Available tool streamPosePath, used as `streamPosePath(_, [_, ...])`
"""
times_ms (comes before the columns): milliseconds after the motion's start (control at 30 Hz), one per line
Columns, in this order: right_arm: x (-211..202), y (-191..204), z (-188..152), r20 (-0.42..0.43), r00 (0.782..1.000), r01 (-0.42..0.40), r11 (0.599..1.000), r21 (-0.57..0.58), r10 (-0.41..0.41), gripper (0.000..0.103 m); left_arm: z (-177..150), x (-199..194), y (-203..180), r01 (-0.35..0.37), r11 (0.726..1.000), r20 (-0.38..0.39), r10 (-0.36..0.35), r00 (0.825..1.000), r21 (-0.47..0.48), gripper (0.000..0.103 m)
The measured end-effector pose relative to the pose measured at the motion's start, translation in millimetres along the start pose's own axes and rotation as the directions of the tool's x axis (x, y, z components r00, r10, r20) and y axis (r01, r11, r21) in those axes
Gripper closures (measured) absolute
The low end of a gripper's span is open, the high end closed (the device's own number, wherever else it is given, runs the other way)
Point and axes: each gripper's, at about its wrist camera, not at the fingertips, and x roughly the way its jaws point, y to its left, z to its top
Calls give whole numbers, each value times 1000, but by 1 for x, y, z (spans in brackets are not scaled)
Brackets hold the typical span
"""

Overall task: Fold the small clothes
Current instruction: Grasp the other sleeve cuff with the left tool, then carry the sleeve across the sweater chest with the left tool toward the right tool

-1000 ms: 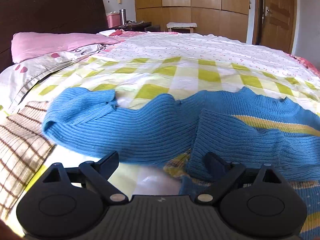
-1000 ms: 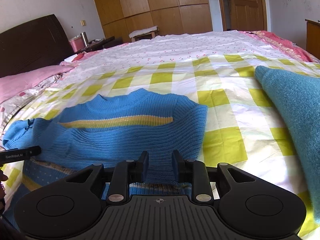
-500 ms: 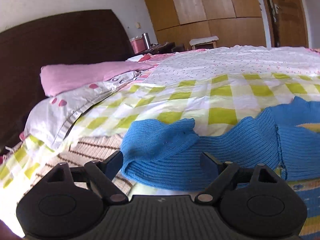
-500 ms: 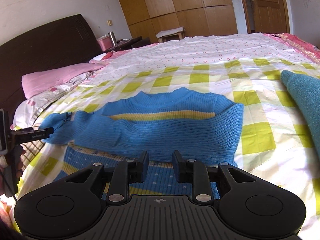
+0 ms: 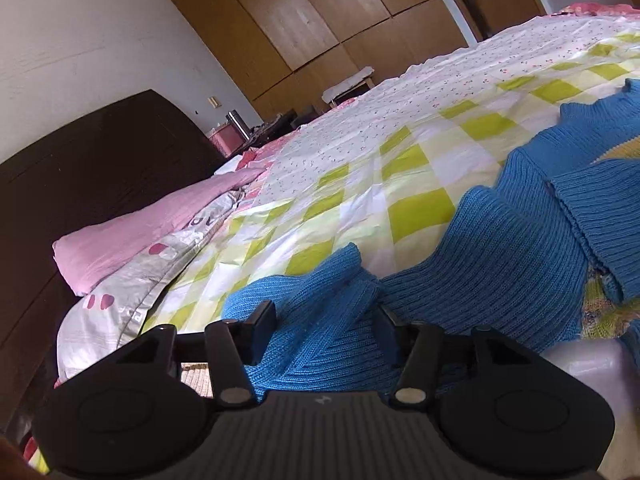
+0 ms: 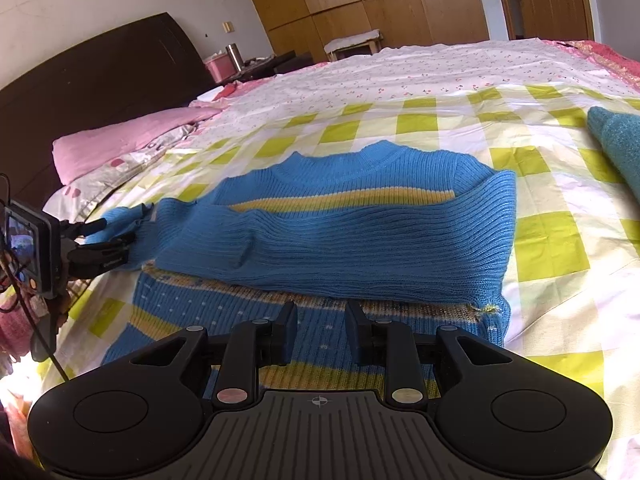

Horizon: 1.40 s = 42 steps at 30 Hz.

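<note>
The blue sweater (image 5: 520,240) lies spread on a bed covered by a yellow-green checked sheet (image 5: 420,212), and in the left wrist view its long ribbed sleeve (image 5: 320,320) runs from the right side down to the near centre. The left gripper (image 5: 326,328) has the sleeve end between its two fingers; its jaws have just been closing on the knit, which bulges up between them. Whether the pads are already pressing the fabric firmly is hard to say, since the right-hand finger is partly buried in the wool. To the left lie a pink pillow (image 5: 152,228) and a dark headboard (image 5: 92,184), with wooden wardrobes (image 5: 320,20) along the far wall.

In the right wrist view the sweater (image 6: 352,232) sits in the middle of the bed, its upper part folded down across the body so that a yellow stripe (image 6: 344,200) shows just below the collar. The patterned lower body reaches toward the near edge. The right gripper (image 6: 322,332) hovers over that lower part with a narrow gap between its jaws and nothing caught in them. At the far left of this view the left gripper (image 6: 104,248) meets the sleeve tip (image 6: 120,220), beside a small screen on its body. A teal knitted garment (image 6: 620,148) lies at the right edge of the bed, well apart from the sweater.
</note>
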Motion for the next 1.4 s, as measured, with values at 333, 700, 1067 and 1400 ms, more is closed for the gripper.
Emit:
streamPosePath(333, [3, 1, -3, -15, 1000, -9, 1000, 4, 9, 76, 2, 8, -14, 37, 990, -25, -34, 999, 134, 72])
streamPosePath(700, [1, 1, -3, -18, 999, -28, 999, 22, 29, 75, 4, 20, -17, 39, 984, -85, -25, 996, 173, 78])
streamPosePath(1067, [-9, 6, 2, 13, 998, -60, 998, 23, 59, 75, 21, -14, 24, 207, 956, -73, -226, 971, -209, 92])
streamPosePath(1400, [-14, 4, 6, -2, 987, -161, 976, 149, 164, 72, 44, -131, -29, 571, 766, 126, -561, 818, -296, 92])
